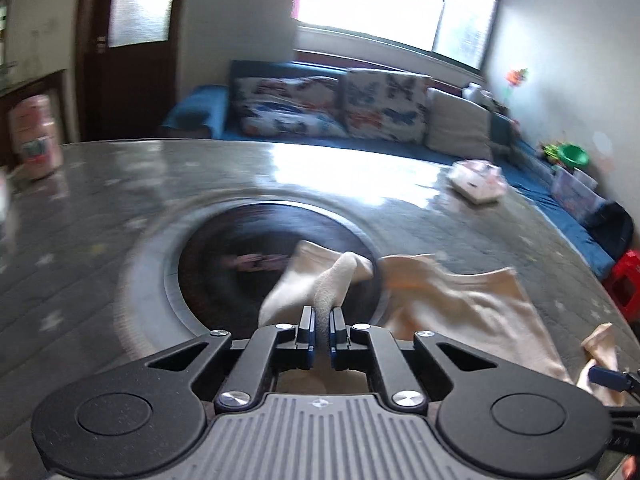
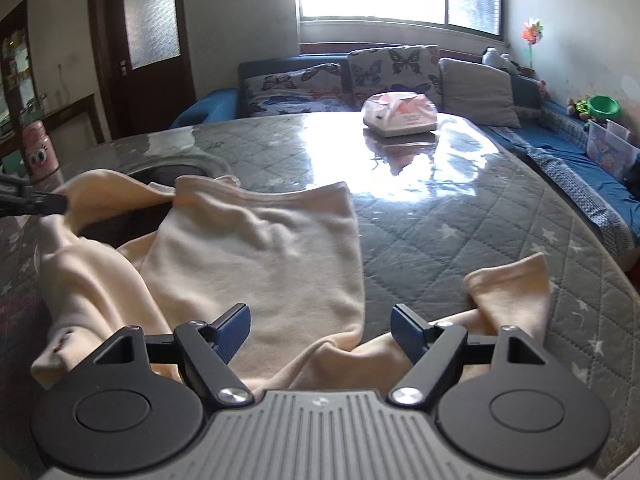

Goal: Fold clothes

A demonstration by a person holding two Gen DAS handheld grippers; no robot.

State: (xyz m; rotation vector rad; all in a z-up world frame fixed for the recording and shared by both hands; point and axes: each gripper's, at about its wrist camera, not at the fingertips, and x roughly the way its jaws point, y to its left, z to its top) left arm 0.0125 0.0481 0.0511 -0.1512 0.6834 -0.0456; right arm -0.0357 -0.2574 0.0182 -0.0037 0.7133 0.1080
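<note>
One garment: we see a cream garment (image 2: 256,256) sprawled on the quilted table (image 2: 460,240), partly over its dark round recess (image 1: 248,256)
Left gripper (image 1: 322,322): clenched on a sleeve of it, blurred
Right gripper (image 2: 320,330): released, jaws wide above the cloth
Beyond: one tissue box (image 2: 400,114); one sofa (image 2: 360,76)

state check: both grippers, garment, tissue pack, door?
left gripper: shut on a fold of the garment
right gripper: open, over the garment, holding nothing
garment: cream, crumpled, partly spread on the table, one end lifted
tissue pack: lying on the table, apart from the garment
door: closed
</note>
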